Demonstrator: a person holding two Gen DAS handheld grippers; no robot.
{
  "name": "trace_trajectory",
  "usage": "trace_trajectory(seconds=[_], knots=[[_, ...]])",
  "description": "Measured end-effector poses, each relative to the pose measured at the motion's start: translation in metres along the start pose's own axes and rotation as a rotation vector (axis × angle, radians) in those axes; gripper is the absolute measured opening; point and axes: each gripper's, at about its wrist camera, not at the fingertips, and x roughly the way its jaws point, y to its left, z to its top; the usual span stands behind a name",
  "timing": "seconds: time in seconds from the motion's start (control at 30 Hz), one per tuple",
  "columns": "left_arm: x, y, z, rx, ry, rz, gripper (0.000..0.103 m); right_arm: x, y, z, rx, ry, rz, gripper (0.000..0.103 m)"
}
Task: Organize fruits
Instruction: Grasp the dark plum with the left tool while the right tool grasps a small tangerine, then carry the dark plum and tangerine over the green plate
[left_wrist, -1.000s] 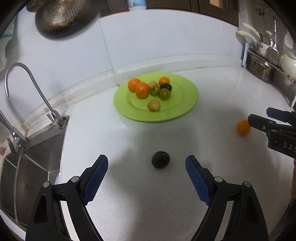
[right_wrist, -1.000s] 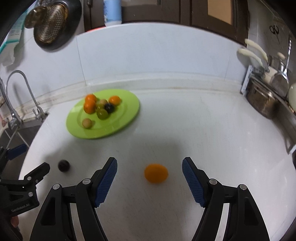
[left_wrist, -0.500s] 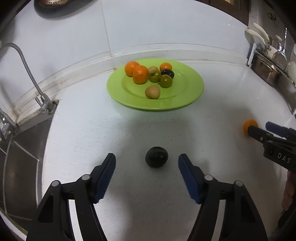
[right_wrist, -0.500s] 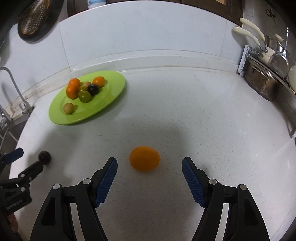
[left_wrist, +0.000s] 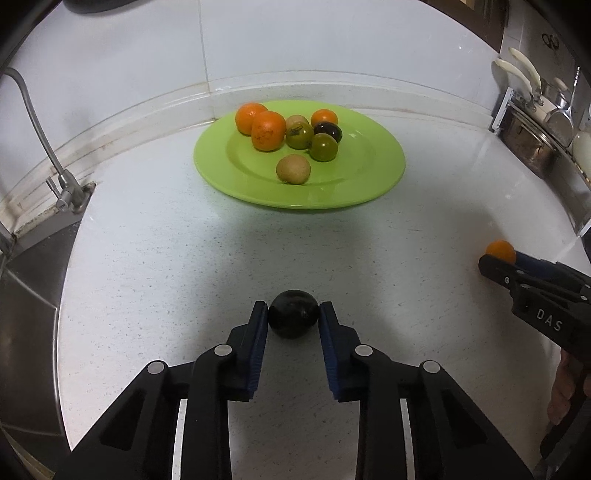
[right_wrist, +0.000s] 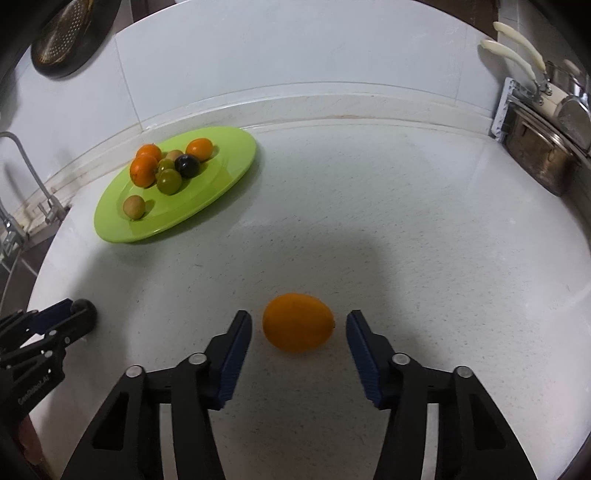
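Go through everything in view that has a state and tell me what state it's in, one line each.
left gripper: shut on the dark fruit, pads touching both its sides
dark fruit: on the counter, gripped
right gripper: open, pads apart from the orange fruit on both sides
orange fruit: resting on the counter, not gripped
green plate: flat on the counter, holding eight fruits
faucet: no water seen running
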Motion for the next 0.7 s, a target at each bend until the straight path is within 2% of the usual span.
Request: trace_trajectory(seconds=[0.07,0.33,0.7], knots=[[0.0,0.0,0.0,0.0,-0.003,0.0,0.028,0.002,0.0,0.0,-0.003,0.007,-0.001,0.041],[-0.005,0.001,-0.001,-0.009,-0.01,-0.016,0.028,-0.006,0.008,0.0,-0.035,-0.015,0.035,0.041],[-0.046,-0.001,-0.001,0.012,-0.103,-0.036,0.028,-0.04,0.022,0.003,-0.071,-0.07,0.119,0.041]])
